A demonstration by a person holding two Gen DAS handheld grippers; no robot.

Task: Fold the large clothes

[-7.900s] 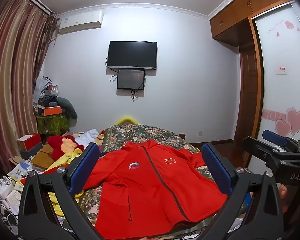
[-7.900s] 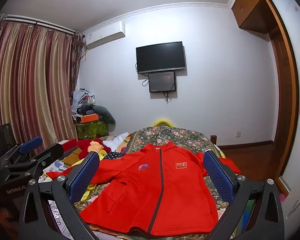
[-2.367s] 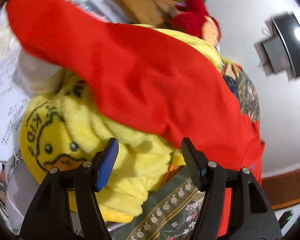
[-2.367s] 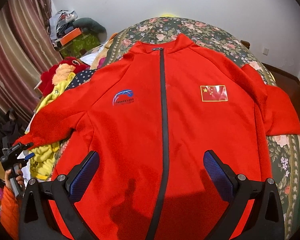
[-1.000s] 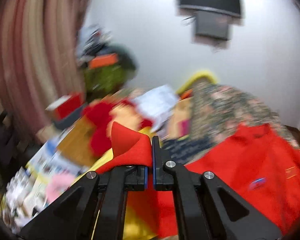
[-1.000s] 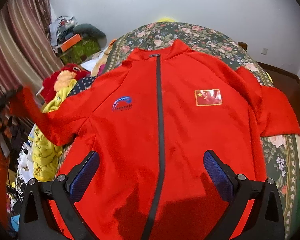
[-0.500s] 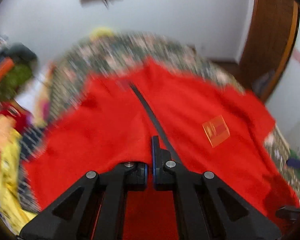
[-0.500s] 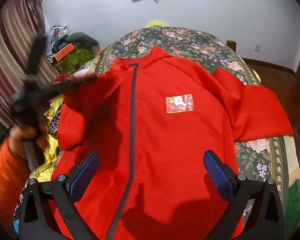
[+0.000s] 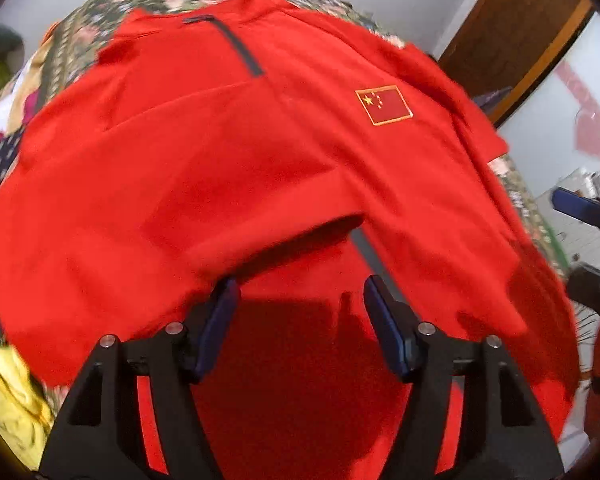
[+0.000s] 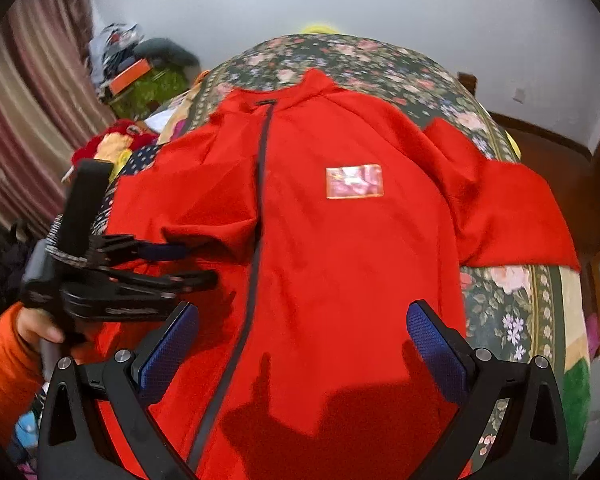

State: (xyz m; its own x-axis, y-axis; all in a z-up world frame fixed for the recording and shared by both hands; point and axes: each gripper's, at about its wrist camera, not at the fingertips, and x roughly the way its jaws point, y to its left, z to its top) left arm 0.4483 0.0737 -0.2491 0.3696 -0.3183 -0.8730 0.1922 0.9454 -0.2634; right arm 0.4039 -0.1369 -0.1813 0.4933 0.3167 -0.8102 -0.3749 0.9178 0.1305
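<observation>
I am folding my big red jacket (image 10: 340, 248). It lies flat, front side up, on the flowery bed cover (image 10: 380, 60), and it fills the middle of both views. I spread it out like that so each part is easy to fold over.

My left gripper (image 9: 300, 308), at the bottom middle of the left view, is opening up right now. Nothing is pinched between its two blue pads (image 9: 384, 320). The left sleeve (image 9: 148, 208) lies across the chest of the jacket, and its cuff edge sits just above my open pads. I think I am letting it go here so the sleeve rests on the front and makes the jacket narrower.

My right gripper (image 10: 300, 344), at the bottom of the right view, is spread wide and holds nothing. It hangs over the bottom part of the jacket. The other sleeve (image 10: 512, 216) sticks out at the right side of that view, bent over the bed edge. I think that one needs folding in next.

The cloth looks soft and a bit fuzzy. It makes gentle bumps where it is folded. A thin dark zipper (image 10: 256, 220) runs straight down the middle. A small shiny flag patch (image 10: 354, 181) with a gold edge sits on the chest. A yellow fluffy thing (image 9: 8, 400) peeks out at the lower left of the left view.
</observation>
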